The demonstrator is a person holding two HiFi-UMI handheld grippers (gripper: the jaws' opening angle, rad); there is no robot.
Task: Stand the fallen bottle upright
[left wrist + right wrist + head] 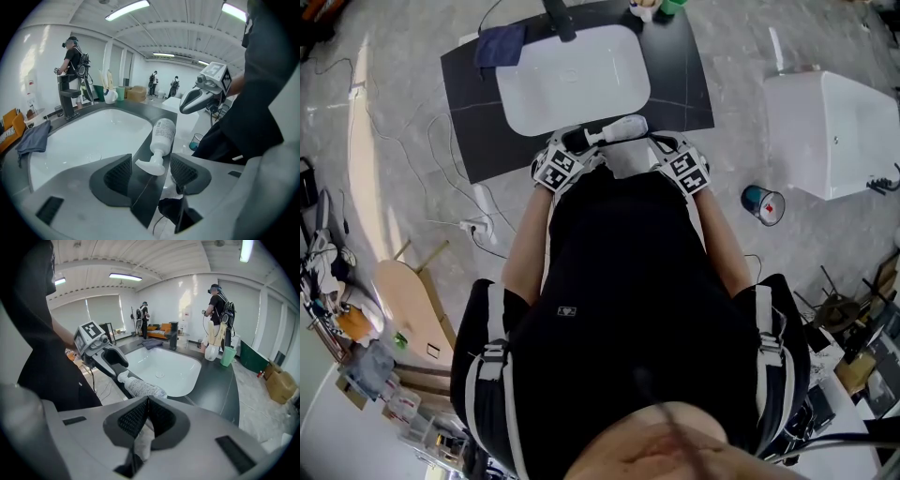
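Note:
A white pump bottle lies on its side on the front strip of the black counter, just before the white sink. In the left gripper view the bottle points its pump head toward me. My left gripper is open, with the pump head lying between its jaws and neither pad pressing on it. The right gripper view shows the bottle lying ahead, the left gripper at its pump end. My right gripper is shut, its pads meeting with nothing seen between them, just short of the bottle's base.
A black faucet stands behind the sink, with a blue-grey cloth on the counter's left. A green cup and a white bottle stand at the far corner. On the floor are a blue can and a white box.

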